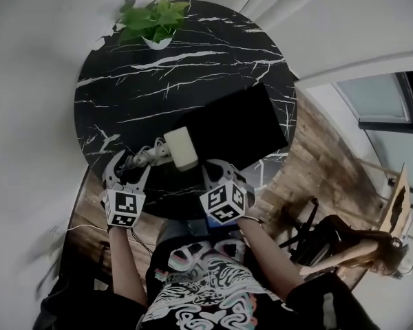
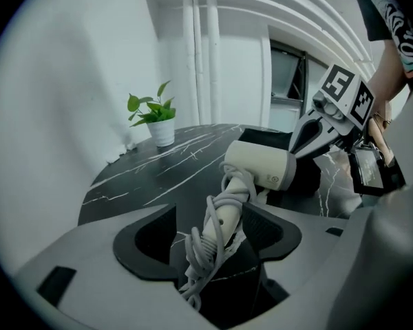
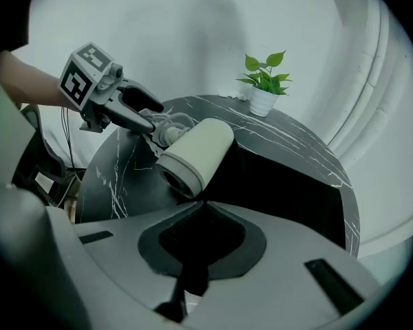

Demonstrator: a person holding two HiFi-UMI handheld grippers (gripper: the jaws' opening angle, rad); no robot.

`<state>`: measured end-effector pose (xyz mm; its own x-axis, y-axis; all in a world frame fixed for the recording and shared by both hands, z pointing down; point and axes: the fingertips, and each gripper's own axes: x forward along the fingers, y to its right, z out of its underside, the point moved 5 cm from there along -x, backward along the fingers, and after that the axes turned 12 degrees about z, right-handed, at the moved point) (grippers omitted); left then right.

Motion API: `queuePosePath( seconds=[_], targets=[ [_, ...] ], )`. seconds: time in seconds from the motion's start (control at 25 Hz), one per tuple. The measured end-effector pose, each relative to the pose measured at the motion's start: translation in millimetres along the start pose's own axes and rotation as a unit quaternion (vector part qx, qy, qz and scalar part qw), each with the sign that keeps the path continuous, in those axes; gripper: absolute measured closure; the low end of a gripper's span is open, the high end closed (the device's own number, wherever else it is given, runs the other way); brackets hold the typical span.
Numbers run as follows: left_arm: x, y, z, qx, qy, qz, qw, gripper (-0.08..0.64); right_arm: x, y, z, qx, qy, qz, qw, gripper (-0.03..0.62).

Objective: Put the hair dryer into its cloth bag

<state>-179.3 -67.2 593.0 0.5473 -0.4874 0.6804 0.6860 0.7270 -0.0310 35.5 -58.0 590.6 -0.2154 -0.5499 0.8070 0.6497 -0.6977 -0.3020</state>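
My left hand-held gripper point(image 2: 210, 222) is wide open. The dryer point(image 1: 181, 148) has its handle and wound cord point(image 2: 199, 253) between the jaws, and the pads are not pressing. My right hand-held gripper point(image 3: 201, 205) is closed, jaws together at the near edge of the bag point(image 1: 241, 126); I cannot tell whether cloth is pinched. The dryer lies at lower centre of the head view on the worktop point(image 1: 144, 81), barrel at the bag's left corner.

Head view: overhead, looking steeply down onto the round table point(image 1: 124, 95). Left gripper view: low at table's near edge, close, facing across toward plant point(image 2: 155, 119). Right gripper view: likewise. All three share table, plant, hair dryer point(image 1: 182, 150).
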Motion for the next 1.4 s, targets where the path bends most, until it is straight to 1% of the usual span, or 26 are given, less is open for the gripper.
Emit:
queuePosePath(
  seconds=[0.12,0.16,0.2,0.28,0.36,0.4,0.48,0.52,0.6,0.68,0.76,0.88,0.92,1.0,1.08,1.16,1.24,1.4],
  targets=[
    [-0.6,-3.5,-1.2,0.019,-0.010,0.017,0.9996,0.262,-2.5,0.9,-5.2,0.007,0.000,-0.003,1.000,0.569],
    [-0.6,-2.5,-1.2,0.022,-0.015,0.028,0.9992,0.262,-4.2,1.1,-6.8,0.008,0.002,-0.001,1.000,0.569],
    [-0.2,-0.6,-2.3,0.020,-0.016,0.045,0.9986,0.249,-6.5,1.8,-8.3,0.009,0.004,0.002,1.000,0.569],
    [2.1,3.3,-8.0,0.002,-0.007,0.089,0.9960,0.244,-12.8,5.3,-12.6,0.009,0.013,0.011,1.000,0.569],
    [5.6,5.5,-9.0,-0.007,-0.011,0.114,0.9934,0.244,-20.7,10.3,-19.1,0.012,0.026,0.021,0.999,0.569],
    [6.9,6.7,-5.5,-0.001,-0.025,0.119,0.9926,0.242,-25.1,12.3,-23.0,0.015,0.034,0.027,0.999,0.569],
    [8.3,8.2,2.0,0.023,-0.052,0.120,0.9912,0.239,-34.3,14.3,-31.4,0.017,0.052,0.036,0.998,0.569],
    [9.2,7.4,3.6,0.034,-0.056,0.117,0.9909,0.241,-38.5,14.4,-35.4,0.015,0.060,0.040,0.997,0.569],
    [14.5,4.4,3.8,0.041,-0.054,0.118,0.9907,0.317,-45.2,13.9,-40.9,0.005,0.073,0.047,0.996,0.569],
    [22.5,3.9,3.8,0.045,-0.053,0.132,0.9887,0.309,-48.0,13.2,-44.2,0.003,0.081,0.049,0.996,0.569],
    [26.1,4.7,3.3,0.058,-0.052,0.148,0.9859,0.306,-48.1,12.4,-46.2,0.004,0.083,0.048,0.995,0.569],
    [22.0,7.3,2.1,0.069,-0.037,0.155,0.9848,0.341,-48.9,10.9,-46.4,0.006,0.082,0.046,0.996,0.569],
    [20.0,8.7,1.8,0.064,-0.028,0.157,0.9851,0.346,-49.0,10.6,-46.4,0.006,0.082,0.046,0.996,0.569],
    [16.4,13.1,-0.1,0.041,-0.001,0.171,0.9845,0.354,-49.7,11.2,-46.8,0.008,0.084,0.046,0.995,0.569],
    [13.9,20.9,-4.1,0.018,0.027,0.191,0.9811,0.359,-51.3,13.6,-47.1,0.013,0.085,0.049,0.995,0.569],
    [12.1,29.6,-6.5,0.005,0.042,0.204,0.9781,0.362,-53.4,16.0,-47.5,0.016,0.088,0.054,0.995,0.569],
    [9.9,36.1,-9.6,0.001,0.050,0.209,0.9766,0.365,-55.3,17.8,-48.3,0.016,0.093,0.057,0.994,0.569],
    [5.9,44.0,-20.7,0.005,0.064,0.219,0.9735,0.368,-59.8,20.1,-48.8,0.018,0.106,0.063,0.992,0.569]
  ],
)
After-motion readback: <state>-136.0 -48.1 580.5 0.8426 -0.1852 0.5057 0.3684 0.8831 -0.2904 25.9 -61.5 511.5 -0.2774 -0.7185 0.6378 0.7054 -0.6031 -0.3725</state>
